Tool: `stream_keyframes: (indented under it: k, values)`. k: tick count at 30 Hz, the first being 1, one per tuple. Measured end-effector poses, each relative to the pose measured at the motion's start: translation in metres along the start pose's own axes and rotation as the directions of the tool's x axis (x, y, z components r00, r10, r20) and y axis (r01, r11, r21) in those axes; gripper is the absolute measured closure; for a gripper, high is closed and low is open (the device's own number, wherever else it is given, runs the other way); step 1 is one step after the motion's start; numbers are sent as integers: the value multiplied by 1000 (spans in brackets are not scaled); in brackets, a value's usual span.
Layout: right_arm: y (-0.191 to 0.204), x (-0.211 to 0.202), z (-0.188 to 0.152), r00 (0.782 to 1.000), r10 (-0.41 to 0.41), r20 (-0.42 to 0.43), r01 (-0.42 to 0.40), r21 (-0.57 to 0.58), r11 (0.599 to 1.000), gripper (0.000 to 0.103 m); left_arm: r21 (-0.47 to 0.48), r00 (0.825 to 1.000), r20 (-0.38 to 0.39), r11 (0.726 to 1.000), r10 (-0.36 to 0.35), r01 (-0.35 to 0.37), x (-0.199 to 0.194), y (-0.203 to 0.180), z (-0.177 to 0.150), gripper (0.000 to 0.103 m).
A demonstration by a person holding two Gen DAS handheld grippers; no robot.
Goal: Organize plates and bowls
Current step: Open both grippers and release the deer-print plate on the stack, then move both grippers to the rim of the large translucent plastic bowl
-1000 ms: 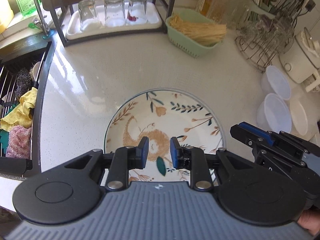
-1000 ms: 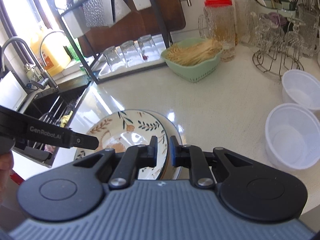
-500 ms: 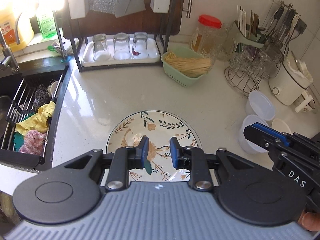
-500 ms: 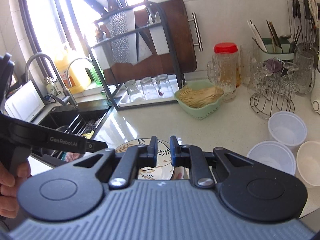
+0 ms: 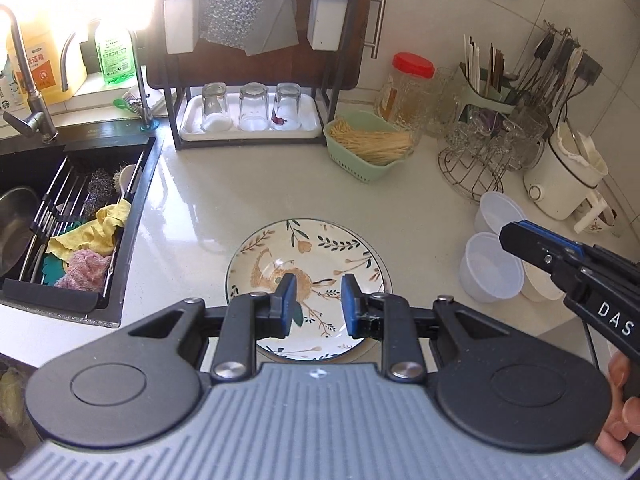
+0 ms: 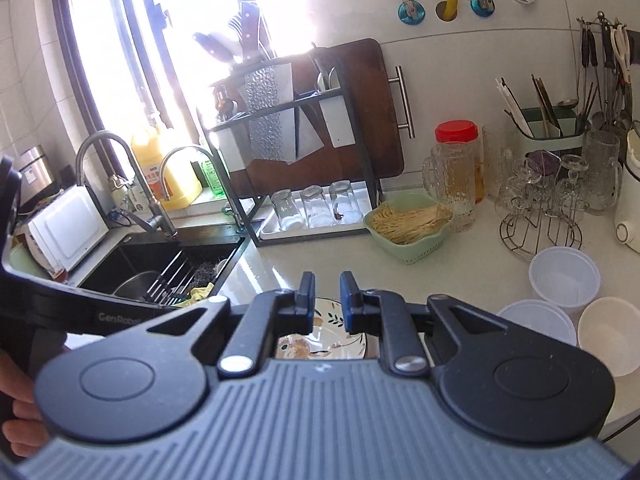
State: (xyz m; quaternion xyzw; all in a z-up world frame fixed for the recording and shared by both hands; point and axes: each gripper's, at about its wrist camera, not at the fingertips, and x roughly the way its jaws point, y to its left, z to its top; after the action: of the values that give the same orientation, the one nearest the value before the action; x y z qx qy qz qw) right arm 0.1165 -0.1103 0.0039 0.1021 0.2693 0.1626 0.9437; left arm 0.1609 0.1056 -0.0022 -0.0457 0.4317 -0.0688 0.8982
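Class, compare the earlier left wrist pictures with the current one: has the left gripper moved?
Yes. The left gripper has pulled up and back from the round floral ceramic plate; the plate looks smaller and more of the black sink shows.

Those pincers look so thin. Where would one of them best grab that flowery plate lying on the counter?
Probably by the rim. The plate lies flat on the counter, so only its raised edge offers something to pinch. The near edge, just under the open left gripper, looks easiest: one finger slid under the lip, the other on top, coming in low from the front.
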Motion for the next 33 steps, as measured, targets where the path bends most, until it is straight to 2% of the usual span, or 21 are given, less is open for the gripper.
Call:
stream_keyframes:
  k: [10,11,14,20,24,27,33]
  values:
    - [23,16,-4,999,-44,-8,44,8,999,86,39,1000,22,999,-22,21,6,27,10,74]
    - [24,19,-5,998,-54,-13,54,12,998,86,41,999,25,999,-26,25,6,30,11,72]
    - [26,24,-6,997,-74,-19,74,37,997,86,39,998,29,998,-48,47,9,37,15,57]
    - [32,31,-7,992,-121,-34,122,57,991,86,57,996,36,995,-87,85,16,47,20,45]
    - [34,35,-8,984,-174,-44,177,64,982,86,46,988,27,988,-151,149,25,53,19,44]
    - [34,35,-5,980,-196,-41,198,59,978,86,51,987,4,986,-160,160,35,54,18,44]
    - [20,35,-5,977,-207,-52,211,78,974,86,58,985,17,984,-172,170,43,44,22,44]
